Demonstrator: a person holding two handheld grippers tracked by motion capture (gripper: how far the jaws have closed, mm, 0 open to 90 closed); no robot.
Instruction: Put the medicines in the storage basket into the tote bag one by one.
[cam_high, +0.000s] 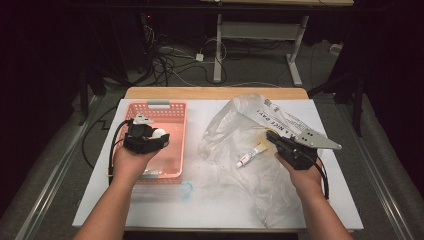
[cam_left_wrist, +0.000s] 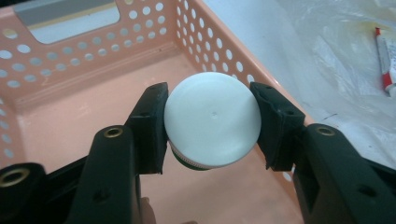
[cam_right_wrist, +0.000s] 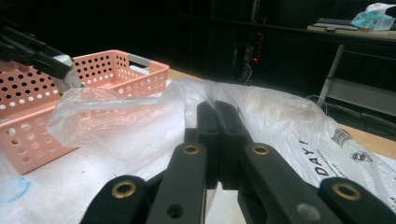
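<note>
A white-capped jar (cam_left_wrist: 212, 120) is gripped by the left gripper (cam_left_wrist: 211, 122) above the basket (cam_left_wrist: 84, 84). The right gripper (cam_right_wrist: 218, 140) is held clenched, empty, on the bag (cam_right_wrist: 289, 126).

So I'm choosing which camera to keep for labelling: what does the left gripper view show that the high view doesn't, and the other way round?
Left gripper view: the left gripper pads pressing both sides of a white round cap with a green edge beneath, over the pink basket floor.

High view: the right gripper resting on the clear plastic bag, both forearms, and the whole white table.

Shared: basket, cap, bag, and the small tube.
</note>
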